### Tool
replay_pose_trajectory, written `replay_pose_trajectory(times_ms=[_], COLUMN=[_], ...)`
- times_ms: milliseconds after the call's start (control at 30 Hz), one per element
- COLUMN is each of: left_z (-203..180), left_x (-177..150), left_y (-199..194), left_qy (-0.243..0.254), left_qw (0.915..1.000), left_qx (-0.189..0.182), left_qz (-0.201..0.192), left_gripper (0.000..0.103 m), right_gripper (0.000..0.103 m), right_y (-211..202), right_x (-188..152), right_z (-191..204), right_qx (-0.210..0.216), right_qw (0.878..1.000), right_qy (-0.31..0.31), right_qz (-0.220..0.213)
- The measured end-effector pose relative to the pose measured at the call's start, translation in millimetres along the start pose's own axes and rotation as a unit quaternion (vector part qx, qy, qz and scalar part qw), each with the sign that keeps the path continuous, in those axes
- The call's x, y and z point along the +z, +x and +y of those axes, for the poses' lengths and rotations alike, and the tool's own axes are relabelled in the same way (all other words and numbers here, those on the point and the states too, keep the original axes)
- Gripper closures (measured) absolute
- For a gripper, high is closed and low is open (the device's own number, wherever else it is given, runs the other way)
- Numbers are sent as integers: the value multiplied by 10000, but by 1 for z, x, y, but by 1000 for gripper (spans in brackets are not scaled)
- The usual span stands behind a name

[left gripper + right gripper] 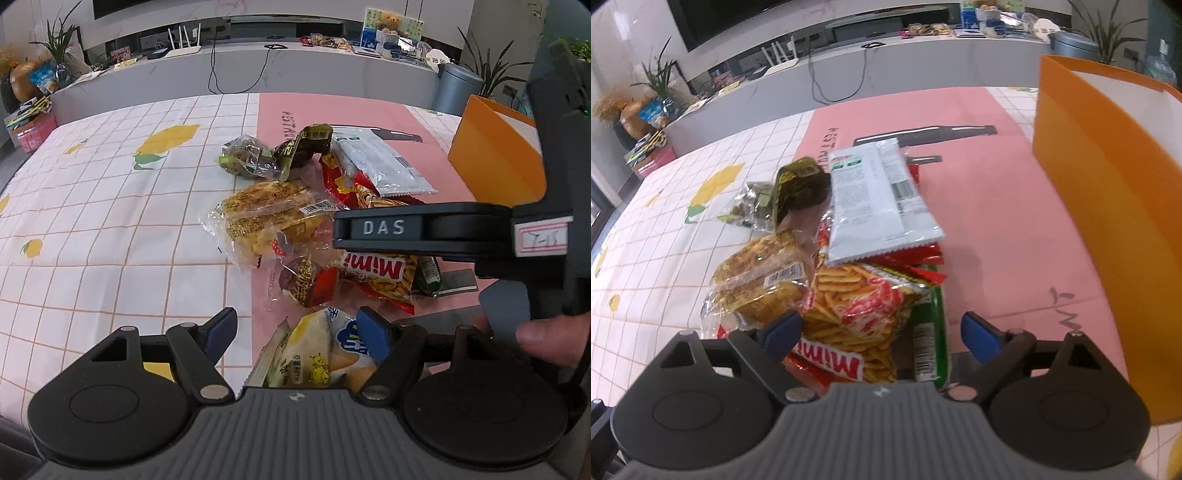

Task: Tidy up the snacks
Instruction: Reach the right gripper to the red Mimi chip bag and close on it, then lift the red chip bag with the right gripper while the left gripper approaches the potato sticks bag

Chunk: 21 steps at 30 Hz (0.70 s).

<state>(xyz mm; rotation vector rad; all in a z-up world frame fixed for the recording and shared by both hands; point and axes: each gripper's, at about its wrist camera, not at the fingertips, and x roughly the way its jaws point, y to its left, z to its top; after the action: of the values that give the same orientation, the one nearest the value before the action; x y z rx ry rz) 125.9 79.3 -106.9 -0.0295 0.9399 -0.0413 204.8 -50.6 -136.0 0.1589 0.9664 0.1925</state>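
Orange box (1108,206) looks unfilled; the snack pile (849,258) lies on the table (92,221), unsorted. My left tongs (295,332) and right tongs (882,332) gape, holding nothing.

Tablecloth (110,221): white, thin orange grid, yellow lemons with green leaves. Mat (990,206): pink, black bottle print. Box (1108,206): orange outside, white inside. Mimi bag (857,314): red, yellow sticks picture, white letters. Flat packet (879,199): pale grey, black barcode. Gripper pads (781,328): blue, on black arms.
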Motion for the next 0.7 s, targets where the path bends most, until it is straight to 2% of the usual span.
replay_pose_trajectory(times_ms=[267, 367, 467, 600, 700], left_z=[-1, -2, -2, -5, -9], left_x=[0, -1, -1, -2, -2], left_y=[0, -1, -1, -3, -4], left_qy=[9, 14, 40, 95, 198], left_qw=[10000, 10000, 10000, 9999, 9997], left_qx=[-11, -33, -78, -27, -122], left_qz=[-8, -6, -18, -57, -95], left_gripper=[16, 16, 17, 17, 18], right_gripper=[22, 35, 43, 45, 45], right_y=[7, 5, 4, 2, -1], right_x=[-1, -4, -7, -9, -11], right_z=[3, 5, 2, -1, -5], right_qx=[-84, -101, -14, 3, -7], right_qw=[9999, 9998, 10000, 9999, 9999], right_qy=[-74, -152, -40, -38, 5], right_qz=[-12, -58, -85, -119, -109])
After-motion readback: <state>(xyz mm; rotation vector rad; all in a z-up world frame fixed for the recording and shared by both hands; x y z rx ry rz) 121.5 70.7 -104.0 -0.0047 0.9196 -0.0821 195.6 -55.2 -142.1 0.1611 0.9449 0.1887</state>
